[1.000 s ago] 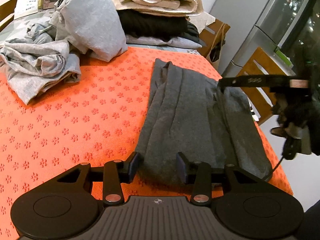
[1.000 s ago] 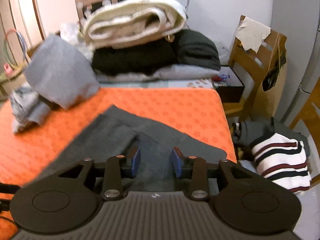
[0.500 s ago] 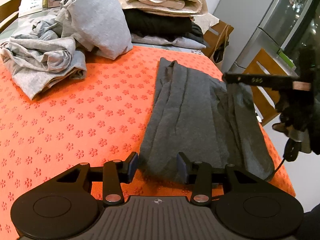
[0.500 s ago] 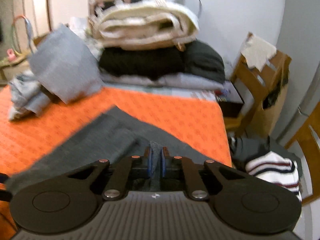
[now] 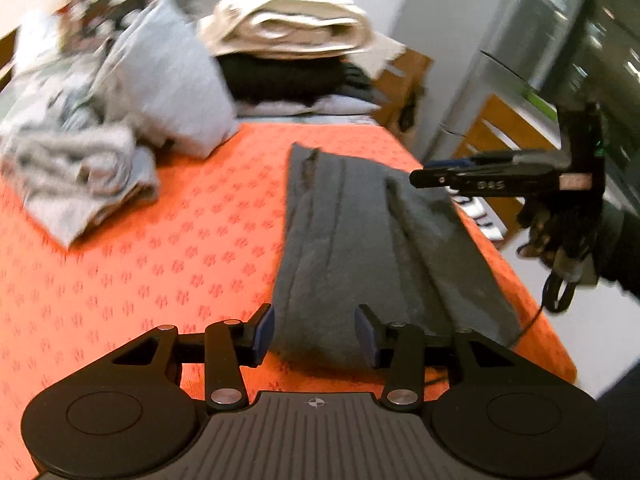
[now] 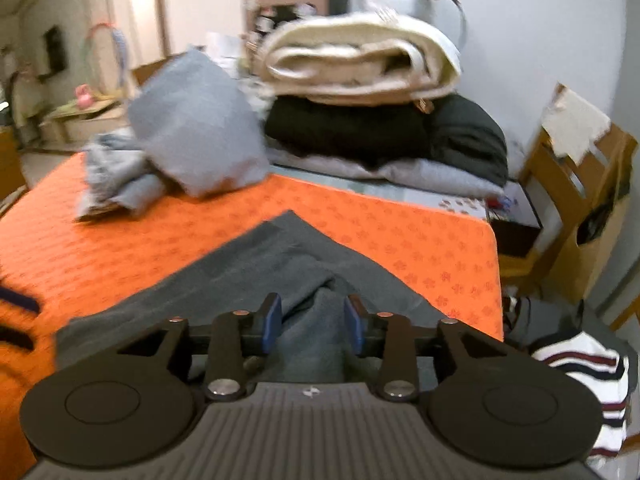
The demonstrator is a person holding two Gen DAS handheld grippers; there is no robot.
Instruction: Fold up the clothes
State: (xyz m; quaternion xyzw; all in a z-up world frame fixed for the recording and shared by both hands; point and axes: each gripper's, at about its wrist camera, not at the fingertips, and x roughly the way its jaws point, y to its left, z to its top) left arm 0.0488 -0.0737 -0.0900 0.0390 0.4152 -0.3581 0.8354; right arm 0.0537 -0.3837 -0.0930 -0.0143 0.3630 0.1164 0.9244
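A dark grey garment (image 5: pixel 352 240), already folded into a long strip, lies along the right side of an orange-covered tabletop (image 5: pixel 160 248), its near end just short of the near edge. The left gripper (image 5: pixel 314 334) hovers low over that near end with its jaws spread wide, the cloth showing between them but not caught. The right gripper (image 6: pixel 314 320), at the right edge about halfway along the strip, also stands with jaws spread; a raised ridge of grey fabric sits in the gap, and neither pad appears to press on it.

Judging by the layout, the lengthwise folds are done and the step in hand is taking hold for the crosswise fold that shortens the strip. The next move calls for both grippers to close on matching points of the near end, through every layer, then lift and carry that end toward the far end without letting the layers slide apart.

A loose heap of light grey clothes (image 5: pixel 80 160) occupies the far left corner. Beyond the far edge stands a stack of folded cream and black items (image 6: pixel 360 92).
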